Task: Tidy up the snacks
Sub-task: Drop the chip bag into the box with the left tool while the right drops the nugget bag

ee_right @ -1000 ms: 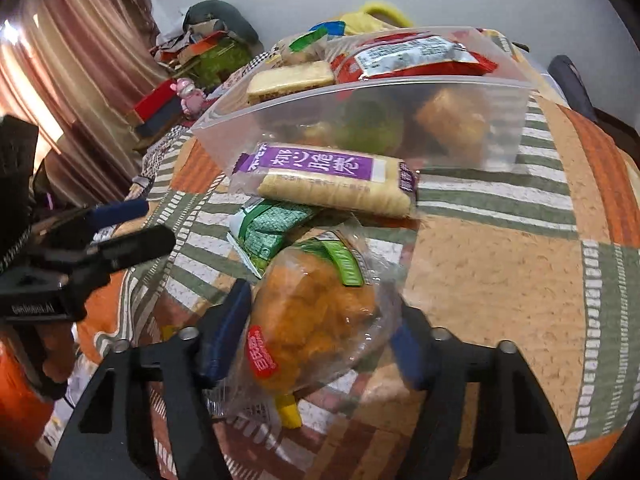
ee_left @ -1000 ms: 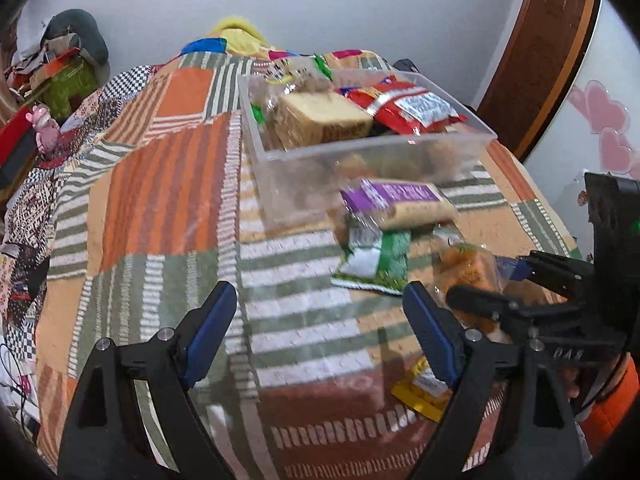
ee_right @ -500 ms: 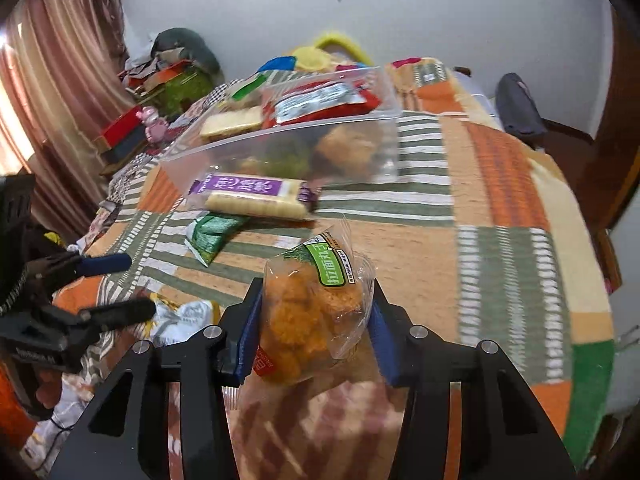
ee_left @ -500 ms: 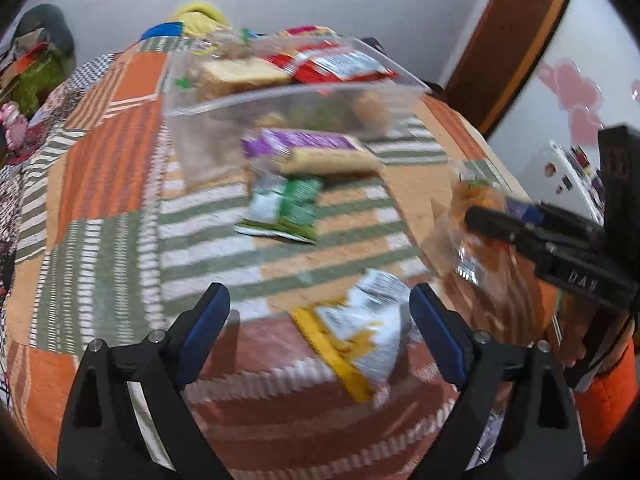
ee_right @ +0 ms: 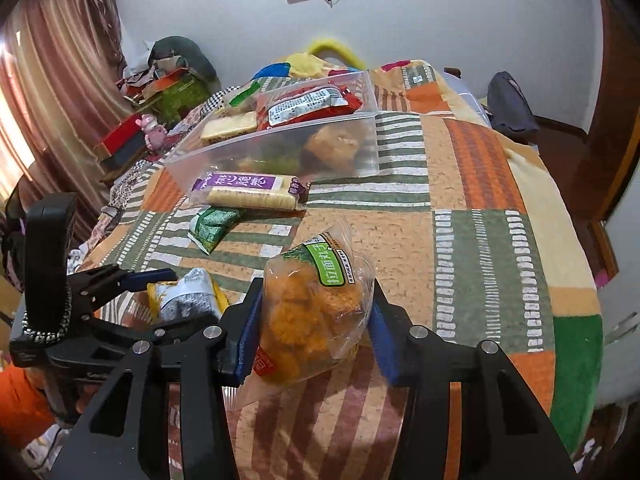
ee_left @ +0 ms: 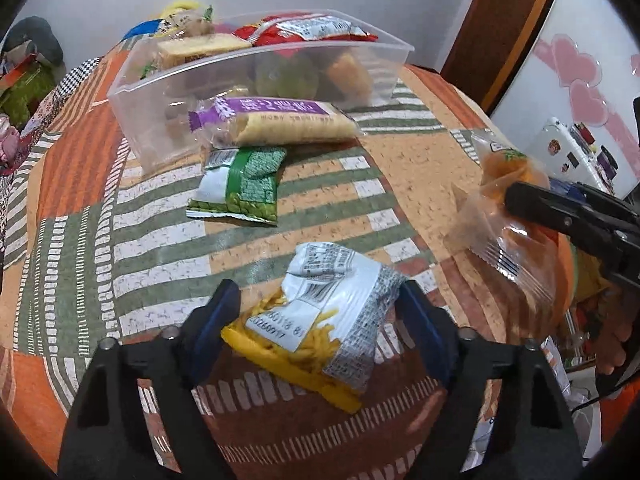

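My right gripper is shut on a clear bag of orange snack balls and holds it above the bed; the bag also shows in the left wrist view. My left gripper is open, its fingers on either side of a yellow and silver fries packet that lies on the blanket. A clear plastic bin at the back holds several snacks. A purple cracker pack and a green pea packet lie in front of it.
The patchwork blanket covers the bed. Clutter and a curtain stand at the left, a wooden door at the right. The bed's edge drops off at the right.
My right gripper has shut on the orange snack bag and lifted it. My left gripper has moved right and forward until its fingers straddle the fries packet.
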Demonstrator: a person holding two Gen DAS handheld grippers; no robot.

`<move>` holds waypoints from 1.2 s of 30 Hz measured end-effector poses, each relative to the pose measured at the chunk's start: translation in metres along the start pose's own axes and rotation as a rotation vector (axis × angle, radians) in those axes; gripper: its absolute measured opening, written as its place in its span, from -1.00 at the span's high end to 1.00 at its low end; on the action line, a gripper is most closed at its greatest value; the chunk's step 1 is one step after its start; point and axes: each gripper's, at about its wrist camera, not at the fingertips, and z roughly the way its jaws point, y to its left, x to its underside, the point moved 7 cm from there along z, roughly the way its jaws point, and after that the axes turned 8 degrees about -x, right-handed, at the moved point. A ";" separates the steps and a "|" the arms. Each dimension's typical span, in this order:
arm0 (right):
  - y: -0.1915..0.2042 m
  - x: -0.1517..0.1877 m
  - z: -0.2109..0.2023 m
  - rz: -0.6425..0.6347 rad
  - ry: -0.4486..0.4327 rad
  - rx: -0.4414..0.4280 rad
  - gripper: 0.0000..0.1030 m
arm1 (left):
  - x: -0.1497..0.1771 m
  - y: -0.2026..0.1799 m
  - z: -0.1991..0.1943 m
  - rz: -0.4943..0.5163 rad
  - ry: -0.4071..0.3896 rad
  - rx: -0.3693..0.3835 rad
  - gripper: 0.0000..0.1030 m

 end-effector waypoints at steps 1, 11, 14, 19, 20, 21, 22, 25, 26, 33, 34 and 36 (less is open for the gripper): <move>0.000 0.000 0.000 0.001 -0.001 -0.004 0.14 | 0.000 0.003 -0.001 0.001 -0.005 -0.008 -0.22; 0.006 -0.017 0.005 0.001 -0.031 -0.018 0.14 | -0.012 0.026 -0.015 -0.054 -0.060 -0.032 -0.12; 0.009 -0.029 0.006 -0.008 -0.052 -0.022 0.14 | -0.025 0.036 -0.028 -0.073 -0.101 -0.045 -0.12; 0.016 -0.057 0.008 -0.027 -0.102 -0.026 0.14 | -0.055 0.057 -0.048 -0.106 -0.176 -0.065 -0.12; 0.017 -0.063 0.009 -0.031 -0.113 -0.025 0.14 | -0.060 0.059 -0.049 -0.112 -0.184 -0.069 -0.12; 0.019 -0.068 0.009 -0.036 -0.124 -0.026 0.14 | -0.065 0.063 -0.051 -0.118 -0.193 -0.072 -0.12; 0.021 -0.074 0.009 -0.040 -0.134 -0.026 0.14 | -0.071 0.067 -0.052 -0.125 -0.202 -0.077 -0.12; 0.025 -0.089 0.012 -0.056 -0.160 -0.018 0.14 | -0.090 0.079 -0.054 -0.139 -0.228 -0.098 -0.12; 0.026 -0.094 0.014 -0.060 -0.166 -0.018 0.14 | -0.097 0.083 -0.053 -0.144 -0.236 -0.107 -0.12; 0.037 -0.130 0.032 -0.093 -0.204 -0.005 0.14 | -0.138 0.101 -0.044 -0.170 -0.271 -0.130 -0.12; 0.039 -0.137 0.038 -0.096 -0.205 -0.004 0.14 | -0.144 0.104 -0.042 -0.178 -0.271 -0.128 -0.12; 0.040 -0.146 0.045 -0.103 -0.205 0.001 0.14 | -0.154 0.110 -0.037 -0.187 -0.272 -0.128 -0.12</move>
